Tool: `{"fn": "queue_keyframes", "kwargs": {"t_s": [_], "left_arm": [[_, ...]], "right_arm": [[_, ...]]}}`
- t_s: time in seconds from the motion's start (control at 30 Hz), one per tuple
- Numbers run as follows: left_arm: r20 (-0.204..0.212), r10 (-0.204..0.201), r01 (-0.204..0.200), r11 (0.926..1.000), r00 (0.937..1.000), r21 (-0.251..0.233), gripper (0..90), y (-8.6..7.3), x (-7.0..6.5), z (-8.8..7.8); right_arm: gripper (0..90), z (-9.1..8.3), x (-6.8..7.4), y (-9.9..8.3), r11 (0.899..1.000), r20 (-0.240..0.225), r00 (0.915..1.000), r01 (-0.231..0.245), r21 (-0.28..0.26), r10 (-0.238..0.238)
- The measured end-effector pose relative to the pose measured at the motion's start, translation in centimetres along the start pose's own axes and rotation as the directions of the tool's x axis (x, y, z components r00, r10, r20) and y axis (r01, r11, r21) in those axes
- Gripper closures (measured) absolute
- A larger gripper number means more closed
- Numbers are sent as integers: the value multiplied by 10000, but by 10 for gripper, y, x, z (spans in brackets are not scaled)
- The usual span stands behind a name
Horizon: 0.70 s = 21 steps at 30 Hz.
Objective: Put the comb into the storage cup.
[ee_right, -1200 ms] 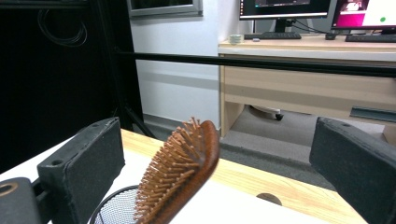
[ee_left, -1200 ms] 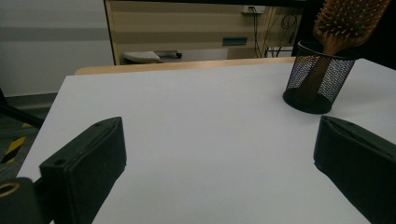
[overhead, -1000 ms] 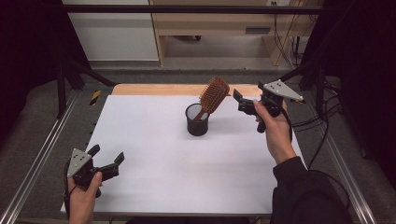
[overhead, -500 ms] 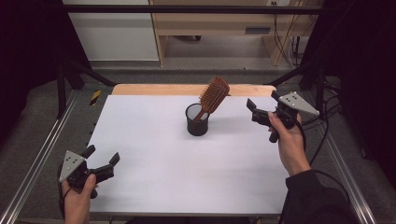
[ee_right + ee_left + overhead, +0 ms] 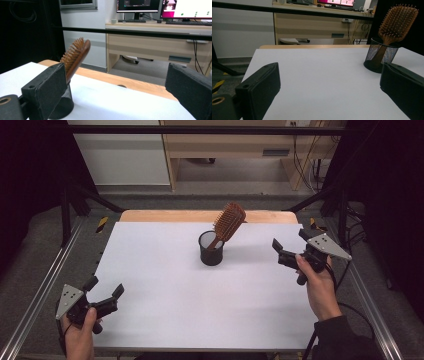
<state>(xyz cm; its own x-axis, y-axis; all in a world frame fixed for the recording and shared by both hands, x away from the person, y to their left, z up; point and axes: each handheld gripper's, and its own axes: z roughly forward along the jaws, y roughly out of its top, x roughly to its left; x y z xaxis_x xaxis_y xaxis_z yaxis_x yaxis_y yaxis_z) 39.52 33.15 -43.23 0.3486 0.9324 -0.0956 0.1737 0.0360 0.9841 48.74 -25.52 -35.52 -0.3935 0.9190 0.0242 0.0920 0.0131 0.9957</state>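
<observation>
Hairbrush [image 5: 229,222] standing handle-down in a small black mesh cup [image 5: 211,248], just above the centre of the high view, on a white table [image 5: 165,290]; its wooden paddle head leans toward the upper right, well clear of the cup's rim. Your left gripper [image 5: 104,296] sits at the lower left of that frame, low over the table's near corner, jaws spread wide with nothing between them. Your right gripper [image 5: 285,251] is at the right of the frame, raised beside the table's edge and apart from the cup, jaws likewise wide open and empty. In the left gripper view the cup [image 5: 381,55] and brush [image 5: 397,23] appear at the upper right, beyond the right-hand jaw. In the right gripper view the brush [image 5: 75,55] rises at the left, partly behind the left-hand jaw, bristles facing left. The brush looks rigid and fairly light, its wood smooth enough to slip a little, while the bristle face would give under pressure. Your best hold is probably across the narrow neck just above the rim. The cup looks light and may tip or lift along, so you may need to steady it
</observation>
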Motion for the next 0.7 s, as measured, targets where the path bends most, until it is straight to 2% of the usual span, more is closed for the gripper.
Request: {"fn": "queue_keyframes", "kwargs": {"t_s": [0.2,0.33,0.4,0.5,0.7], "left_arm": [[38,109,-109,9999,9999,-28,34,0,-1,0],[32,125,-125,9999,9999,-19,33,0,-1,0],[36,153,-152,9999,9999,-14,34,0,-1,0],[42,179,-179,9998,9998,-19,33,0,-1,0],[10,193,-193,9998,9998,-25,33,-1,-2,0]], "right_arm": [[37,-11,-11,-13,9991,277,9989,-386,193,381],[49,-19,-18,-21,9988,188,9994,-308,376,302],[84,-23,-20,-25,9991,-74,9996,-258,350,261],[83,-28,-21,-34,9991,-309,9995,-41,424,55],[44,-38,-22,-51,9974,-121,9994,-324,638,332]]}}
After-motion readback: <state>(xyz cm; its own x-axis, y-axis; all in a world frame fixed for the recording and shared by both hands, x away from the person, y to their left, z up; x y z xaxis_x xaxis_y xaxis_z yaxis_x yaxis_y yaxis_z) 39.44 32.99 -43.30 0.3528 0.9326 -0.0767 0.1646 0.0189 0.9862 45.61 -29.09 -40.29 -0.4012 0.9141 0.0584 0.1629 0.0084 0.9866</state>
